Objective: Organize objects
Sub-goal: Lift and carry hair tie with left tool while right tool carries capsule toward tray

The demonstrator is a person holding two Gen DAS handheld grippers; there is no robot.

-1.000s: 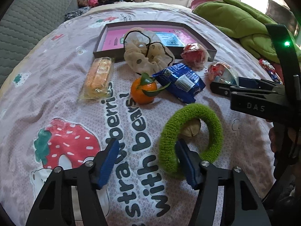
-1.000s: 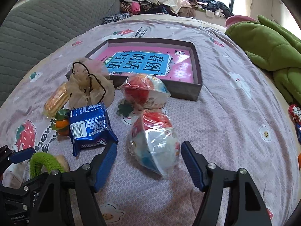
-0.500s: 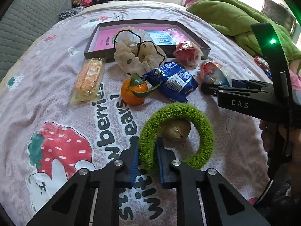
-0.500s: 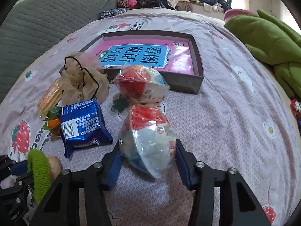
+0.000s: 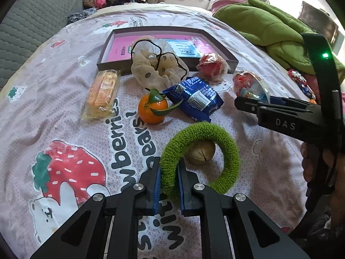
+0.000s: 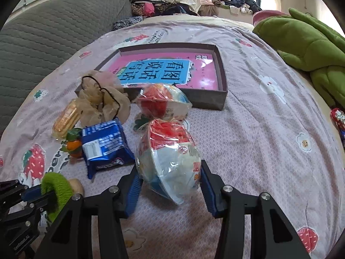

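Left wrist view: the left tool (image 5: 168, 180) is clenched on the green scrunchie (image 5: 200, 157), a walnut (image 5: 201, 155) inside its loop. Right tool (image 6: 169, 188) grips the plastic-wrapped toy ball (image 6: 170, 161) on the bed (image 6: 258, 129); just ahead lies another wrapped ball (image 6: 162, 102), then the box lid (image 6: 223, 82).

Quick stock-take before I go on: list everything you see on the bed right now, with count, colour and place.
Box: 1, brown, pink book inside, far centre.
Wrapped balls: 2, red-white, one before the box, one in right gripper.
Beige scrunchie: 1, at the box's front wall.
Biscuit pack: 1, orange, left.
Blue snack pack: 1, centre.
Tangerine: 1, orange, beside the blue pack.
Green scrunchie: 1, near, ringing a walnut.
Left gripper: shut on green scrunchie.
Right gripper: shut on wrapped ball.
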